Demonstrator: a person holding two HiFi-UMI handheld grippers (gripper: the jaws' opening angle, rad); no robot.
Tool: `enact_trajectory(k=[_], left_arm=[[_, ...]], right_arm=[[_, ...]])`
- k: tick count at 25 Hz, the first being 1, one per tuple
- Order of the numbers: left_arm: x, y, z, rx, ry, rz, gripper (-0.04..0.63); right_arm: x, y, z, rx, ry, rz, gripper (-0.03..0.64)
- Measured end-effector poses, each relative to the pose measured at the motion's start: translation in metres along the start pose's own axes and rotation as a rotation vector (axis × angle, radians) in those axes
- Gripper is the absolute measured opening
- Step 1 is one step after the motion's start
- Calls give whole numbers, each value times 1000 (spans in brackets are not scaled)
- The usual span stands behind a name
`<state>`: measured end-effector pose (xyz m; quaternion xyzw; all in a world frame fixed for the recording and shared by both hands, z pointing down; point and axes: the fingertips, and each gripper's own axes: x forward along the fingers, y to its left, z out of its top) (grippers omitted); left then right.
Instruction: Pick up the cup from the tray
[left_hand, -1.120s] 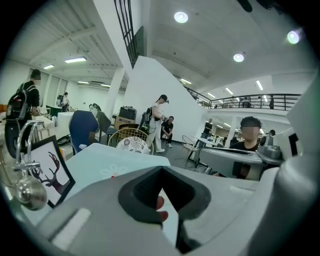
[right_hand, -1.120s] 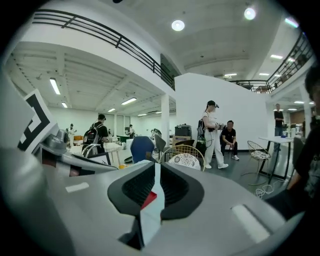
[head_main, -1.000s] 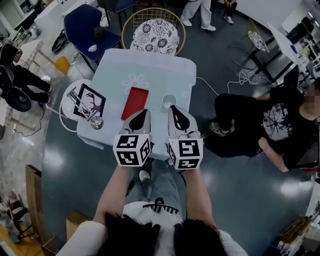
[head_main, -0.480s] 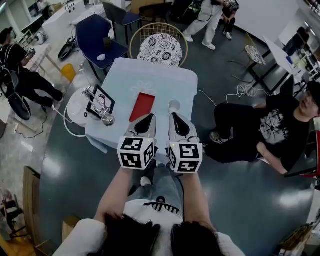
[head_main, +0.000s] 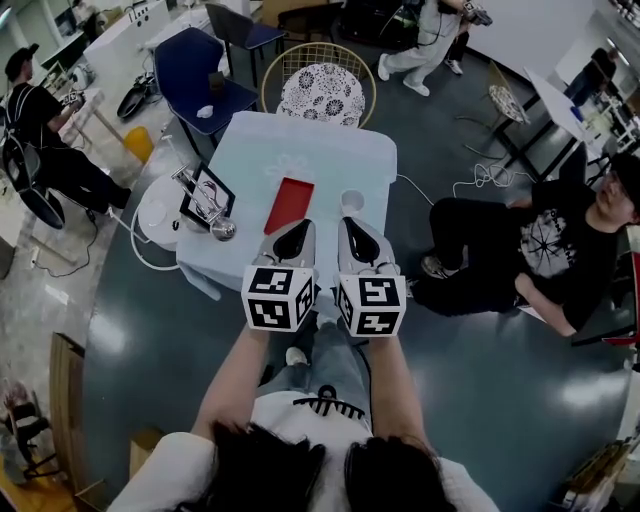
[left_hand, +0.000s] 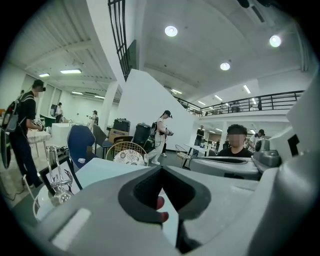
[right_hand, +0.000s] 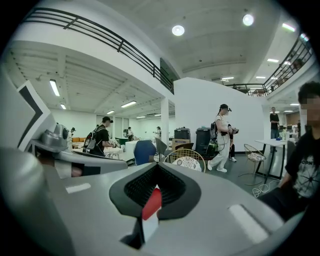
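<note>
White cup (head_main: 352, 203) beside red tray (head_main: 289, 205) | we judge it light, crushable; pinch its rim gently | left claw (head_main: 297, 225), right claw (head_main: 349, 223) pressed together, empty.

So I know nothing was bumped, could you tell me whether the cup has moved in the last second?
No. The cup sits at the same gap right of the tray as before; only the camera shifted.
</note>
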<state>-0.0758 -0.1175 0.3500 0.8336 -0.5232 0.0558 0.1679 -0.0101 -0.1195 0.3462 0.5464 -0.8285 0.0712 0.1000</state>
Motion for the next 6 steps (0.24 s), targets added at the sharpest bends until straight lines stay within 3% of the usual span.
enact_trajectory(k=[6], left_arm=[[-4, -9, -2, 16, 2, 3, 0]], right_arm=[[-9, -4, 2, -10, 3, -7, 21]])
